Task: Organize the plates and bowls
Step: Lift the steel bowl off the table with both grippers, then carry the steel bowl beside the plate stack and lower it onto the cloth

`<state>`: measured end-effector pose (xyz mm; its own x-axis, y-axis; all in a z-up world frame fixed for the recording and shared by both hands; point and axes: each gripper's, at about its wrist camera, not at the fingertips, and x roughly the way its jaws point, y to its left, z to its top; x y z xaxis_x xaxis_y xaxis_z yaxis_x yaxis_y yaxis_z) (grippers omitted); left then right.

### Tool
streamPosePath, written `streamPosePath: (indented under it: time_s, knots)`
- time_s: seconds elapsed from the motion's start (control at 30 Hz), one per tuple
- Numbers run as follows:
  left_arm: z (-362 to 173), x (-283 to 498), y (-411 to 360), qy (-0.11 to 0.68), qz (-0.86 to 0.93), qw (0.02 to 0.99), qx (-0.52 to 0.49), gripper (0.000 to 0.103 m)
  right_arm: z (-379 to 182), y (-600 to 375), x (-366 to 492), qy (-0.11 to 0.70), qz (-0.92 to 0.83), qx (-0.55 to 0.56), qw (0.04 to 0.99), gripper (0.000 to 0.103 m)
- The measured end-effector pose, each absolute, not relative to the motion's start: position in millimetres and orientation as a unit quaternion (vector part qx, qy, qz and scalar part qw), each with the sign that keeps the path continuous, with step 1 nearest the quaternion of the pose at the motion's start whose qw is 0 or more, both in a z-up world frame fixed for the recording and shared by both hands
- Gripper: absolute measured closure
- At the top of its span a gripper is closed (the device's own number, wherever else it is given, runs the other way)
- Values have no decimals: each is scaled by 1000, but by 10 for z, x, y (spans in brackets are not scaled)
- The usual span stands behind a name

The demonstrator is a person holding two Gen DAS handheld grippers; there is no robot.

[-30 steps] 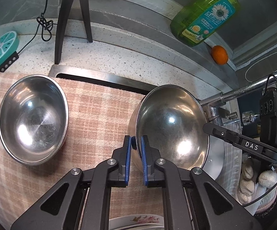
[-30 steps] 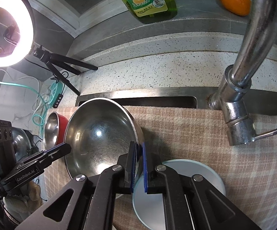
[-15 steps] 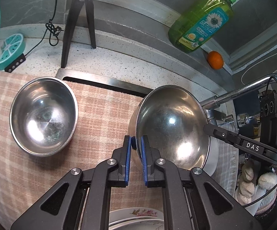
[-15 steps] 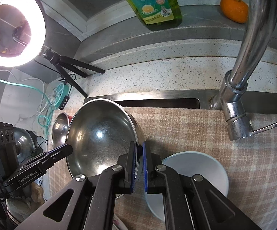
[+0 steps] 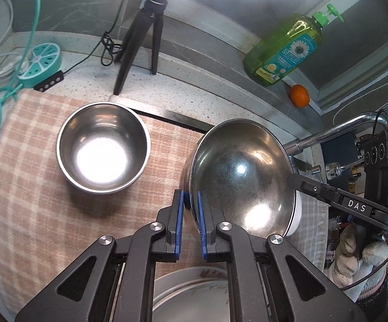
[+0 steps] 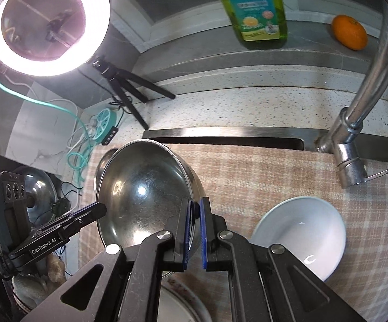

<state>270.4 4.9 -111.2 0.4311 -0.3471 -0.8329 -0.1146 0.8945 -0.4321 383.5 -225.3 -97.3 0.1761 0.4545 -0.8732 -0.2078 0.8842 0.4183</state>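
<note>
Left wrist view: the left gripper (image 5: 191, 201) has its jaws clamped on the large steel bowl's (image 5: 240, 177) rim, beside a smaller steel bowl (image 5: 104, 146) on the checked cloth (image 5: 33, 187).

Right wrist view: the right gripper (image 6: 195, 209) has its jaws clamped on the opposite rim; a white bowl (image 6: 301, 230) lies just beside.

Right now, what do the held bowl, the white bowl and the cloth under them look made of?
Held bowl: steel by the look, polished, with mirror glints and fine scuffs. White bowl: likely glazed ceramic, glossy with a sharp highlight; melamine is possible. Cloth: woven fabric, matte, pink-and-cream check, probably cotton.
</note>
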Motion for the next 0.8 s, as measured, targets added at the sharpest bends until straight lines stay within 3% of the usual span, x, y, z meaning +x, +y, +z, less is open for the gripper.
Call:
streamPosePath:
  time_s: [0.8]
  knots:
    - [-952, 1651, 1148, 510, -16, 819, -263, 94, -791, -1033, 3106, 609, 284, 58, 738, 97]
